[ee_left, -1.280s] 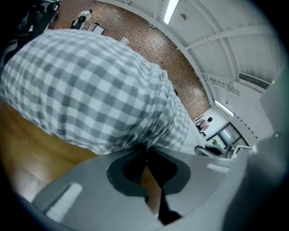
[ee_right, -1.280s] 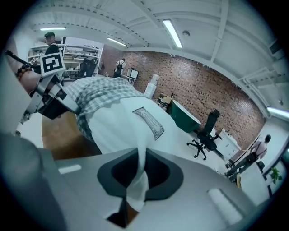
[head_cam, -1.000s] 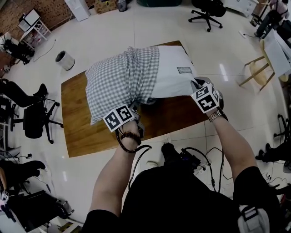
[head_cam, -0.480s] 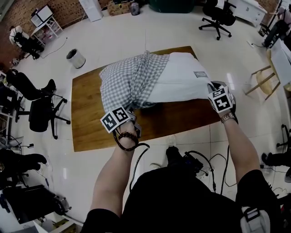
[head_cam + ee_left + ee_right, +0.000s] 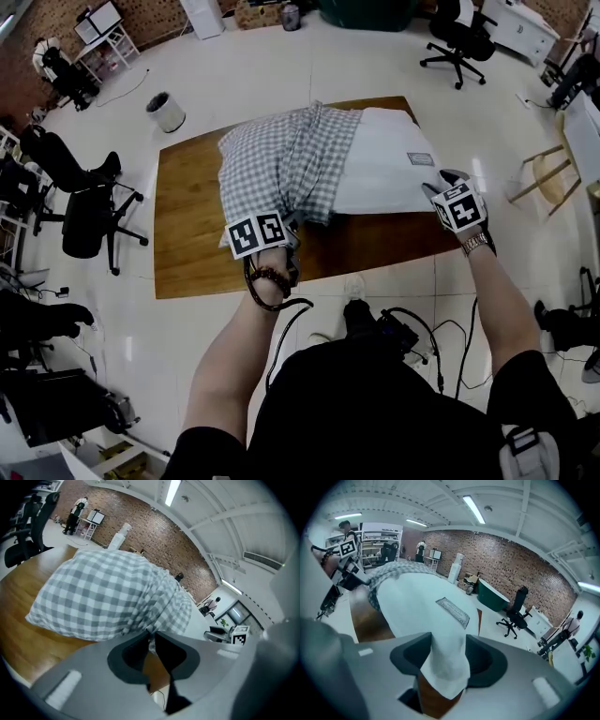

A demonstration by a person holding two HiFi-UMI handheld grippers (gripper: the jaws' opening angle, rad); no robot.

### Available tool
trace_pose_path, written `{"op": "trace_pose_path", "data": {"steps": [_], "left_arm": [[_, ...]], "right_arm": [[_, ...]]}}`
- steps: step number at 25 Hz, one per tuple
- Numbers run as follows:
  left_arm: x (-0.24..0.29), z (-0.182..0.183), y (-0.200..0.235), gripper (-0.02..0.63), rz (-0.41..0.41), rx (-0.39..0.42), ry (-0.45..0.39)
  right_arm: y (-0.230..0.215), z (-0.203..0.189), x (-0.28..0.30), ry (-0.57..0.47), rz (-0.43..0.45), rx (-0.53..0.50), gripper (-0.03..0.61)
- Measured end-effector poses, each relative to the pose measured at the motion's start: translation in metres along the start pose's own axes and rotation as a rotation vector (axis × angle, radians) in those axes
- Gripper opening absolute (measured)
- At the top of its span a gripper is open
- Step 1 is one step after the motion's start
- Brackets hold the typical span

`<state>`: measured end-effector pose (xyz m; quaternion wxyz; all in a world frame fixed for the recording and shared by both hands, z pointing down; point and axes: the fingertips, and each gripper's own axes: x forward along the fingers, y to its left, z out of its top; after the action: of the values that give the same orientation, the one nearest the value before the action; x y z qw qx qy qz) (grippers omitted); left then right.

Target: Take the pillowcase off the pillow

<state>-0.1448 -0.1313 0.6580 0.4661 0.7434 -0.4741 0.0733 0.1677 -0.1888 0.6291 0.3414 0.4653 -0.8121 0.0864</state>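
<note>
Risk of lost hold at both ends. Left tool [image 5: 151, 639] opening, thin fold of checked pillowcase [image 5: 281, 159] between jaws at near edge; right tool [image 5: 449, 644] opening around white pillow [image 5: 384, 164] corner, near right. Pillowcase half off, on wooden worktop [image 5: 187, 234]. Likely slump back, fresh grip needed.

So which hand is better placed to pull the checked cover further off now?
Probably the left. The left gripper sits at the bunched pillowcase edge, cloth between its just-opening jaws. The right gripper is at the bare pillow corner, jaws opening round it.
</note>
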Motion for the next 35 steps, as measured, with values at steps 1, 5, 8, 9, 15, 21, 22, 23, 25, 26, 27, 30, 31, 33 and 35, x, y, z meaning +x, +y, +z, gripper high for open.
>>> {"op": "trace_pose_path", "data": {"steps": [1, 5, 8, 9, 15, 21, 22, 23, 25, 26, 27, 30, 31, 33, 35], "left_arm": [[-0.005, 0.001, -0.007, 0.059, -0.015, 0.021, 0.003], [-0.028, 0.021, -0.022, 0.07, -0.036, 0.078, -0.033], [-0.037, 0.031, -0.026, 0.071, -0.029, 0.097, -0.047], [-0.039, 0.034, -0.028, 0.073, -0.029, 0.101, -0.048], [-0.049, 0.083, -0.049, 0.086, -0.024, 0.213, -0.048], [-0.043, 0.147, -0.083, 0.104, -0.009, 0.327, -0.03], [-0.039, 0.156, -0.088, 0.108, -0.005, 0.345, -0.024], [-0.035, 0.166, -0.093, 0.114, 0.0, 0.362, -0.017], [-0.023, 0.186, -0.102, 0.126, 0.01, 0.393, 0.001], [-0.016, 0.196, -0.105, 0.132, 0.015, 0.407, 0.011], [-0.009, 0.207, -0.108, 0.138, 0.021, 0.42, 0.022], [0.014, 0.233, -0.113, 0.158, 0.033, 0.447, 0.056], [0.023, 0.239, -0.114, 0.163, 0.037, 0.453, 0.068], [0.04, 0.249, -0.113, 0.176, 0.046, 0.465, 0.089], [0.057, 0.258, -0.112, 0.188, 0.055, 0.476, 0.112]], "right_arm": [[0.002, 0.006, -0.006, -0.016, 0.005, 0.004, 0.23], [0.01, 0.041, -0.028, -0.08, -0.001, 0.009, 0.232], [0.019, 0.062, -0.033, -0.093, 0.004, -0.013, 0.232], [0.021, 0.068, -0.033, -0.095, 0.009, -0.022, 0.232], [0.035, 0.109, -0.023, -0.089, 0.042, -0.08, 0.232], [0.025, 0.143, -0.01, -0.075, 0.088, -0.12, 0.232], [0.021, 0.149, -0.007, -0.075, 0.096, -0.125, 0.232], [0.017, 0.155, -0.004, -0.074, 0.104, -0.129, 0.232], [0.007, 0.167, 0.006, -0.072, 0.123, -0.137, 0.232], [0.002, 0.175, 0.011, -0.07, 0.133, -0.141, 0.232], [-0.003, 0.182, 0.018, -0.067, 0.144, -0.147, 0.232], [-0.017, 0.2, 0.038, -0.056, 0.177, -0.163, 0.232], [-0.021, 0.204, 0.045, -0.052, 0.188, -0.168, 0.232], [-0.027, 0.21, 0.061, -0.045, 0.211, -0.173, 0.232], [-0.034, 0.214, 0.076, -0.038, 0.232, -0.174, 0.232]]}}
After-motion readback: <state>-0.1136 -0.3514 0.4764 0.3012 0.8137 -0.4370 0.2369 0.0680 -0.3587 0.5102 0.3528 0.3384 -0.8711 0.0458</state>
